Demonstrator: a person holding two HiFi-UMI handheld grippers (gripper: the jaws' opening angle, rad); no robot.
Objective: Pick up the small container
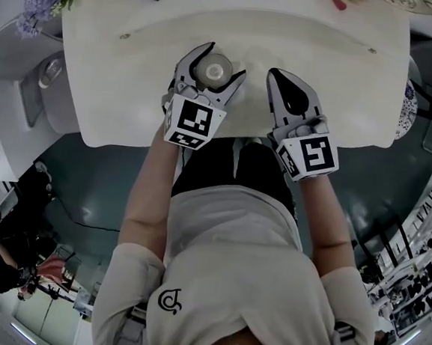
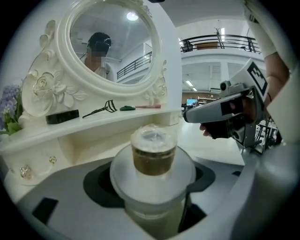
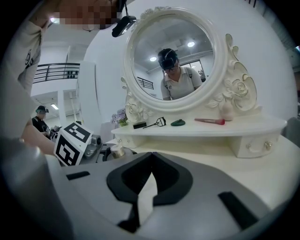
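The small container (image 1: pixel 214 70) is a clear jar with brownish contents and a wide white base, upright on the white dressing table (image 1: pixel 118 84). My left gripper (image 1: pixel 224 62) wraps it from the near side, one jaw on each flank. In the left gripper view the container (image 2: pixel 153 154) fills the space between the jaws and the pads lie against its sides, so the left gripper (image 2: pixel 150 180) is shut on it. My right gripper (image 1: pixel 278 77) hovers just right of it, shut and empty; its jaws (image 3: pixel 151 153) meet at the tips. The container (image 3: pixel 117 151) shows small at the left there.
An oval mirror (image 3: pixel 171 51) in an ornate white frame stands behind a raised shelf (image 3: pixel 201 127) carrying a black box (image 2: pixel 62 116), an eyelash curler (image 2: pixel 99 108), a green item (image 3: pixel 178 123) and a pink brush (image 3: pixel 209 121). Purple flowers (image 1: pixel 37 1) sit at the far left. The table's near edge (image 1: pixel 227 135) is at my waist.
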